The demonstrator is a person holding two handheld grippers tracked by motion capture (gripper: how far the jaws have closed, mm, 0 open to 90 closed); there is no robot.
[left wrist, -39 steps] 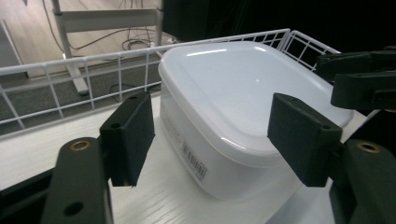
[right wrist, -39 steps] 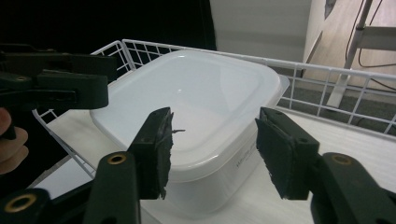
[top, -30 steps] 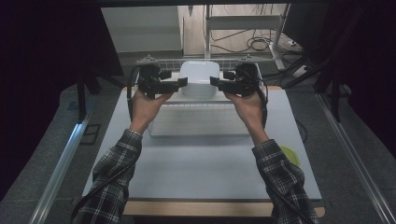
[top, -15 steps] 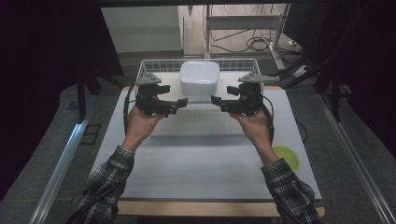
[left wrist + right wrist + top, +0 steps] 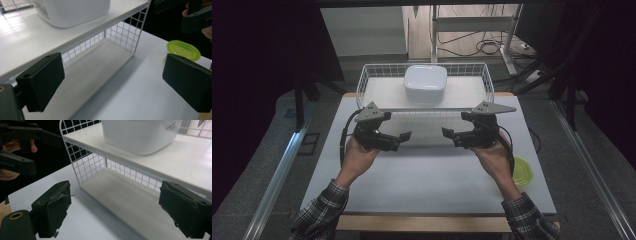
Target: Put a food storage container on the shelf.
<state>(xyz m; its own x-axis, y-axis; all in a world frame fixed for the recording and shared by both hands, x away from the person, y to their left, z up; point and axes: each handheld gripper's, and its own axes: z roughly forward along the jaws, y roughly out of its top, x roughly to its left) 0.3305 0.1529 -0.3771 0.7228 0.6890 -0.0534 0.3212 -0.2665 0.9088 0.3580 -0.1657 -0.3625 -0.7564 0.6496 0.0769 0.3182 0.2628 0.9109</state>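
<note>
A white lidded container rests on the top board of a white wire rack at the back of the table. Both grippers hover in front of the rack, pointing at each other, well apart from the container. My left gripper and right gripper have just been opening, with nothing between the jaws. In the left gripper view the gripper faces the rack's lower shelf, with the container above. The right gripper view has its gripper below the container.
A round green lid lies on the white table near its right edge, beside the person's right wrist. The rack's wire side panel stands upright at the shelf's end. Cables and metal frames sit behind the table.
Both grippers let go of the white container, leaving it on the rack's top board. They drew back toward the person and lower, and their jaws spread apart.
</note>
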